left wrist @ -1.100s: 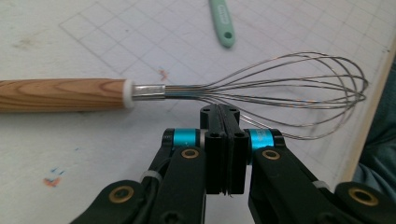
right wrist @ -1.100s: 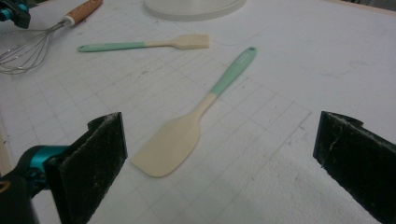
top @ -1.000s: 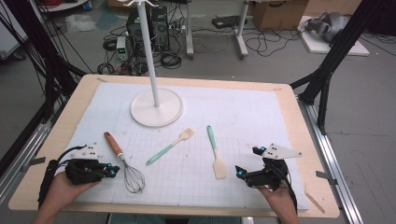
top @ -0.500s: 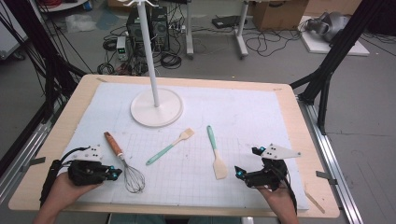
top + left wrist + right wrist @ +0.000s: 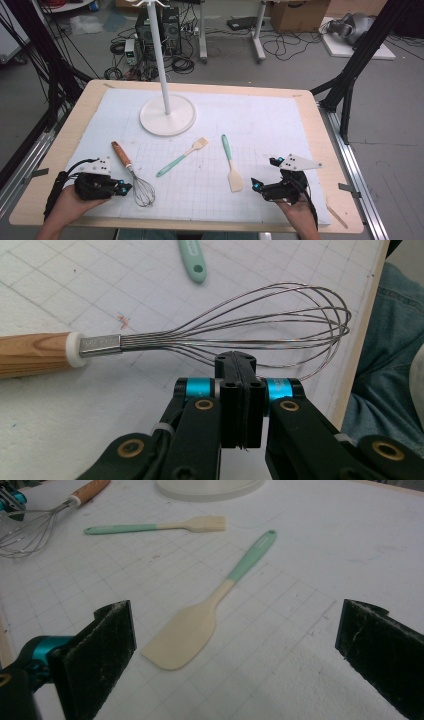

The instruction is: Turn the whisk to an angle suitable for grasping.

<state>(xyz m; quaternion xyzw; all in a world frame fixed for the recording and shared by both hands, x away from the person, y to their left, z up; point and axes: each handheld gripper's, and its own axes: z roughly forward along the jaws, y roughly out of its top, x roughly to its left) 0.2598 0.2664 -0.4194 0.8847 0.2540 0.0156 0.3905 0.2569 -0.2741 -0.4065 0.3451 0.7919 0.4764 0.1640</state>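
A whisk (image 5: pixel 134 175) with a wooden handle (image 5: pixel 30 352) lies at the mat's front left, its wire head (image 5: pixel 260 322) toward the front edge. My left gripper (image 5: pixel 121 188) is shut, and its tips (image 5: pixel 237 361) rest against the nearest wires with nothing seen between them. A cream spatula (image 5: pixel 231 165) with a mint handle lies at the front right. My right gripper (image 5: pixel 258 186) stands wide open just right of the blade (image 5: pixel 182 637), with the pads (image 5: pixel 107 645) apart and nothing between them. A mint-handled pastry brush (image 5: pixel 182 156) lies between whisk and spatula.
A white stand with a round base (image 5: pixel 167 116) and a tall pole (image 5: pixel 159 50) stands at the back of the gridded mat (image 5: pixel 260 125). In the left gripper view the table's front edge (image 5: pixel 357 355) runs close by the whisk's head, with a person's jeans beyond it.
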